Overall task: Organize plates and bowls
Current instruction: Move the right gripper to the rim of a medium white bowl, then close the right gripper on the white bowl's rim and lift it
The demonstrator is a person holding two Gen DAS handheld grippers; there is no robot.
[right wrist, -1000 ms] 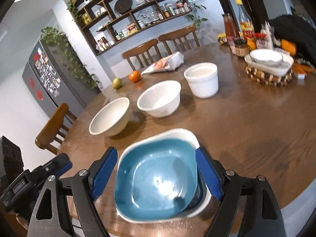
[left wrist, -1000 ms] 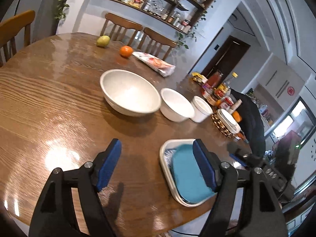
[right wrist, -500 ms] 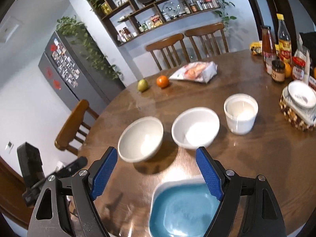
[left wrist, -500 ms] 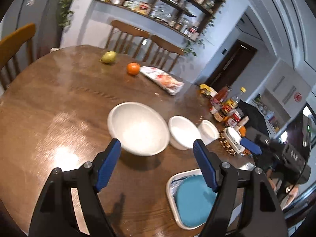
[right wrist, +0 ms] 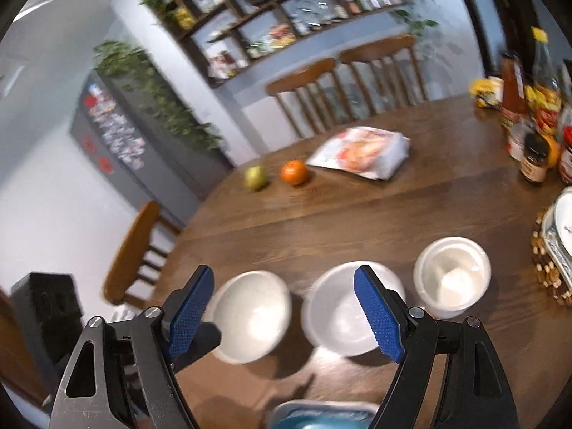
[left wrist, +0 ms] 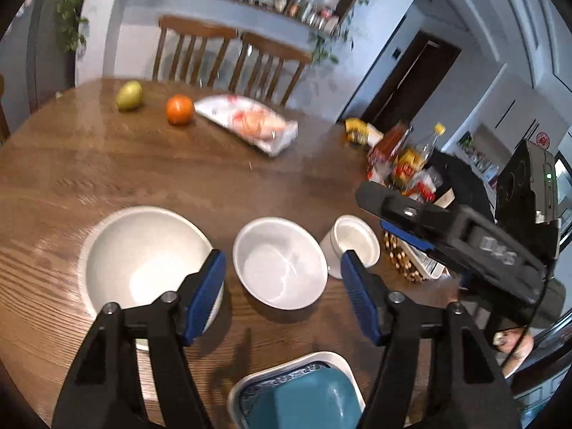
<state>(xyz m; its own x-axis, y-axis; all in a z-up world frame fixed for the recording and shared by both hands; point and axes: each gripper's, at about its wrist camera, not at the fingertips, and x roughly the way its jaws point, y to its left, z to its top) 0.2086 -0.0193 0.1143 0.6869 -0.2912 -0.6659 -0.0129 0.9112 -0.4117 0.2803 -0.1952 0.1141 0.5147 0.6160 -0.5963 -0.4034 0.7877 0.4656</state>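
Three white bowls stand in a row on the round wooden table (left wrist: 178, 171): a large bowl (left wrist: 143, 264), a medium bowl (left wrist: 279, 264) and a small deep bowl (left wrist: 354, 243). They also show in the right wrist view: large bowl (right wrist: 250, 314), medium bowl (right wrist: 343, 314), small bowl (right wrist: 452, 279). A blue bowl (left wrist: 307, 404) sits nested in a white square dish (left wrist: 246, 389) at the near edge. My left gripper (left wrist: 282, 296) is open and empty above the table, near the medium bowl. My right gripper (right wrist: 286, 314) is open and empty, raised above the bowls.
A pear (left wrist: 129, 95), an orange (left wrist: 180, 109) and a snack bag (left wrist: 250, 125) lie at the far side. Bottles and jars (right wrist: 529, 114) crowd the right edge beside a woven trivet holding dishes (right wrist: 554, 250). Wooden chairs (left wrist: 228, 60) stand behind the table.
Both grippers have lifted up and back from the blue bowl and white dish, which now lie at the bottom edge of both views. Both stay open.
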